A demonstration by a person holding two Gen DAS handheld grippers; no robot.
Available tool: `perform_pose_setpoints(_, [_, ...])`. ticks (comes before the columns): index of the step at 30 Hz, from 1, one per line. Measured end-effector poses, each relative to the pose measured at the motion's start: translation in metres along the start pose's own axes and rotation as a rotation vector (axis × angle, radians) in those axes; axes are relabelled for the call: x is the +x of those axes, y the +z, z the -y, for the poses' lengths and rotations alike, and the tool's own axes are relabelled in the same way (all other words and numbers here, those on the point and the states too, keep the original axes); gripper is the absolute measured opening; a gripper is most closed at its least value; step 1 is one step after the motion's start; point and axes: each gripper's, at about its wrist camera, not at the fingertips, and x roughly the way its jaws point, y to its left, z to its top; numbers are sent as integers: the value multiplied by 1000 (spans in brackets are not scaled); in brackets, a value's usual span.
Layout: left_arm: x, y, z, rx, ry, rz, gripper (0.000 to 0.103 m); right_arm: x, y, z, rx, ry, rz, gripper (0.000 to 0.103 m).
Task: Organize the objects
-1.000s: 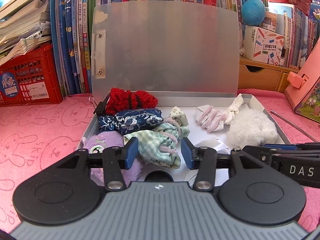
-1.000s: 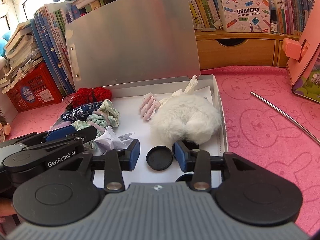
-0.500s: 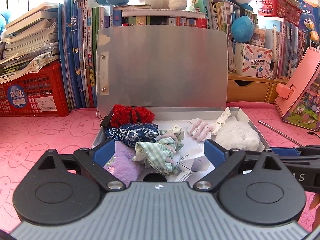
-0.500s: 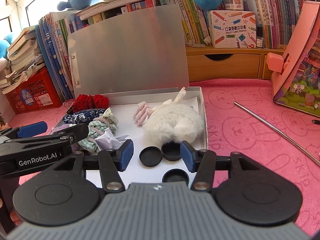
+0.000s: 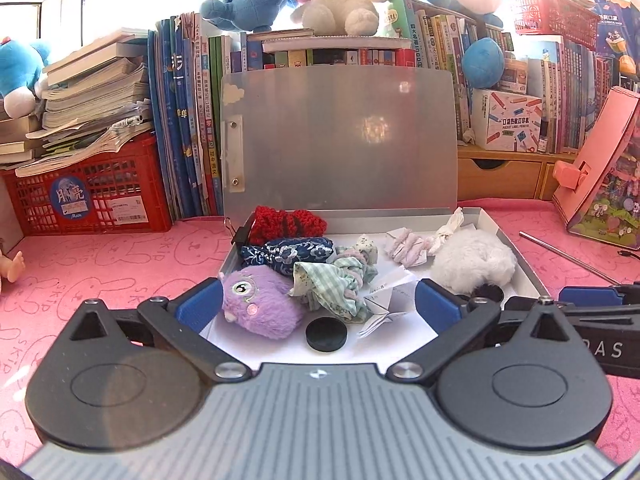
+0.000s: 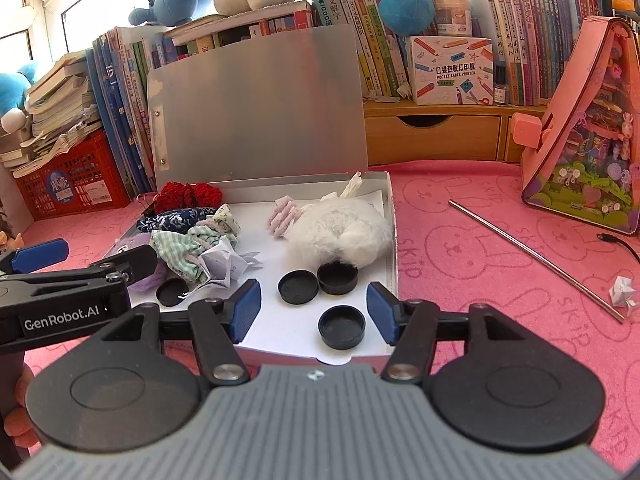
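My left claw [image 5: 316, 307] hangs over the near edge of the open grey box [image 5: 529, 272], its jaws spreading to their widest with nothing gripped between the pads. My right claw [image 6: 313, 309] hovers at the box's near right corner, jaws also opening and holding nothing; a black cap [image 6: 342, 327] lies on the box floor in the gap between them, untouched.

The box sits on the pink surface [image 6: 480, 256] with its lid [image 5: 340, 140] propped upright against the books [image 5: 188, 128] behind. Inside, along the left side from back to front, lie a red knitted piece [image 5: 286, 221], a dark blue patterned cloth [image 5: 288, 254] and a purple plush toy [image 5: 260, 304]. Next to these, toward the middle, is a crumpled green checked cloth [image 5: 332, 284] with folded white paper [image 5: 384, 300] beside it, and another black cap [image 5: 326, 334] in front of the cloth. Toward the back right are a pale pink ribbed piece [image 5: 406, 246] and a white fluffy item [image 5: 474, 262], the two just beside each other. From the right wrist view, two more black caps [image 6: 318, 285] touch one another just in front of the fluffy item.

Outside the box, on the surface to the right, lie a thin metal rod [image 6: 532, 254] and a small folded paper [image 6: 622, 291]. A red crate [image 5: 90, 192] of stacked paper stands at the back left.
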Motion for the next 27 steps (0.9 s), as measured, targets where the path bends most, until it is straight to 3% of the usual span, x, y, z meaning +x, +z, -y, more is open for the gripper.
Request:
perform_pose_setpoints(12, [-33, -25, -7, -17, -24, -4, 103, -30, -25, -7, -38, -17, 25, 80])
perform_pose_setpoints(27, [-64, -76, -20, -37, -23, -75, 103, -55, -70, -15, -84, -44, 11, 82])
